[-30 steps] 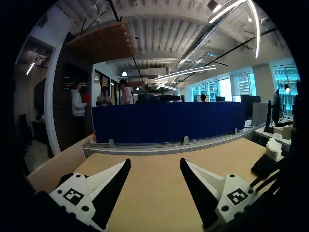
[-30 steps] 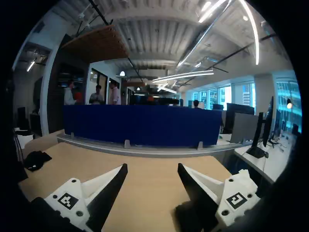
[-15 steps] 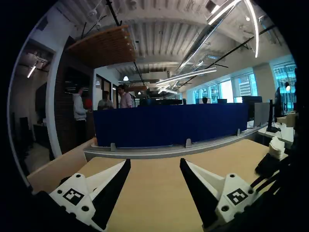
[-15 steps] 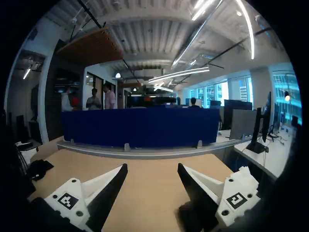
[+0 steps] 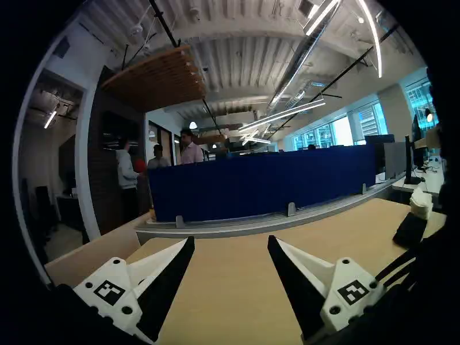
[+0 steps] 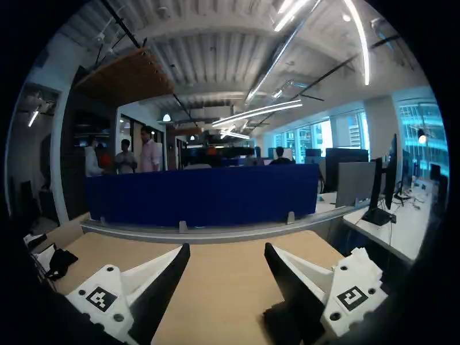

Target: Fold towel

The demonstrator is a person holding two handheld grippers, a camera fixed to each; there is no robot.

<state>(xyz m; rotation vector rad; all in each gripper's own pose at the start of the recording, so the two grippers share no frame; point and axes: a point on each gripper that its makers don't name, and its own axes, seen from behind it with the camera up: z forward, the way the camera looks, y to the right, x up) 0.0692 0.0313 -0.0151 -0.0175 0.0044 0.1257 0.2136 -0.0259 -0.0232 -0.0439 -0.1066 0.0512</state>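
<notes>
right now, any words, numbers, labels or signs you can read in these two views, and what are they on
No readable words, numbers, brands or signs.
The left gripper and the right gripper carry black-and-white square markers on their jaws: coded patterns, not text.
The desk monitors far off are too small to tell whether they bear any text.

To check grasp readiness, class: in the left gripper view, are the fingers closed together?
No, the left gripper is open, with wooden desk visible between its fingers.
</notes>
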